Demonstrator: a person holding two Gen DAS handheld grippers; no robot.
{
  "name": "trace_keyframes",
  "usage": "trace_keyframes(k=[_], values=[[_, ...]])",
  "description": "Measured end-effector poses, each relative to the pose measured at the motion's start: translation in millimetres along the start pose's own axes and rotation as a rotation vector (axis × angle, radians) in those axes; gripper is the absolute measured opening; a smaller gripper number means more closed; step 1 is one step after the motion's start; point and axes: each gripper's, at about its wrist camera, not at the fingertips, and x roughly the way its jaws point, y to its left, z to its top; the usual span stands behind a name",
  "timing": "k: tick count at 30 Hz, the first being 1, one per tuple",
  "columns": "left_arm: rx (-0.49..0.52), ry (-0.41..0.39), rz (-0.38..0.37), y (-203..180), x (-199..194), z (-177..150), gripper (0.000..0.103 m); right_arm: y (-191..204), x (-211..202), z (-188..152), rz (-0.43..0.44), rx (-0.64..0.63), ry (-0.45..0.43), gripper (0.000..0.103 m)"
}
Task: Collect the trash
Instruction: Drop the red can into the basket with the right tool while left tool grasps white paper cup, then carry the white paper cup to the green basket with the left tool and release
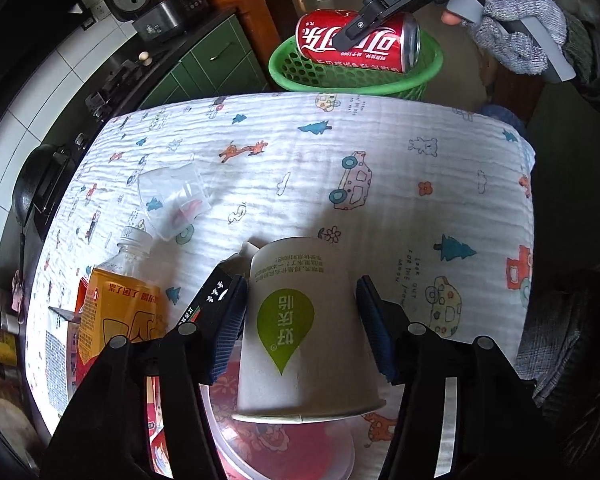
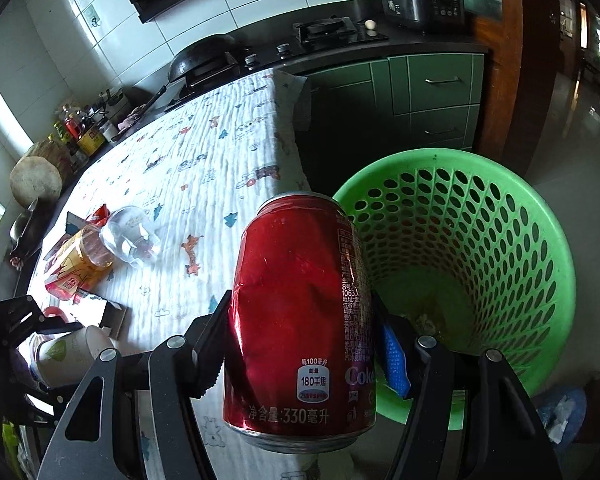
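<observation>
R gripper clamped on dented red can, beside green basket, over table edge

Glossy dented metal can; matt paper cup; perforated, probably plastic basket.

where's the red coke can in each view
Left wrist: red can at top centre, gripped by the right gripper, in front of the green basket.
Right wrist: can at centre bottom, between the jaws.
Shared landmark: green basket.
</observation>
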Motion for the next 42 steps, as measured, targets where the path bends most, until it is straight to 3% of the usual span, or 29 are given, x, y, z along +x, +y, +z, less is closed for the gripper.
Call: trace_keyframes(k=[9, 19, 21, 23, 25, 33, 42], values=[[-0.101, -0.075, -0.035, 12.0, -12.3, 10.4, 0.055, -53.1, 11.9, 8.4, -0.088, 0.078, -0.002, 0.062], [-0.256, -0.192, -0.082, 32.0, -25.1, 43.9, 0.055, -103.6, 58.6, 14.7, -0.159, 0.117, 0.042, 0.062], [-0.278, -0.216, -0.082, 35.3, -25.7, 54.8, 0.055, -111.2, 65.0, 14.7, -0.160, 0.131, 0.033, 0.065], [-0.298, -0.234, -0.086, 37.3, -24.4, 66.6, 0.055, -117.8, 68.4, 13.7, -0.157, 0.146, 0.018, 0.076], [-0.314, -0.252, -0.084, 38.7, -22.3, 79.8, 0.055, -122.7, 67.0, 11.4, -0.155, 0.161, -0.002, 0.076], [-0.358, -0.290, -0.111, 44.2, 0.6, 146.9, 0.055, -114.9, 22.9, -3.3, -0.155, 0.128, -0.099, 0.077], [-0.426, -0.256, -0.166, 33.9, 61.8, 218.4, 0.055, -95.0, -38.7, -34.6, -0.217, 0.076, -0.236, 0.090]])
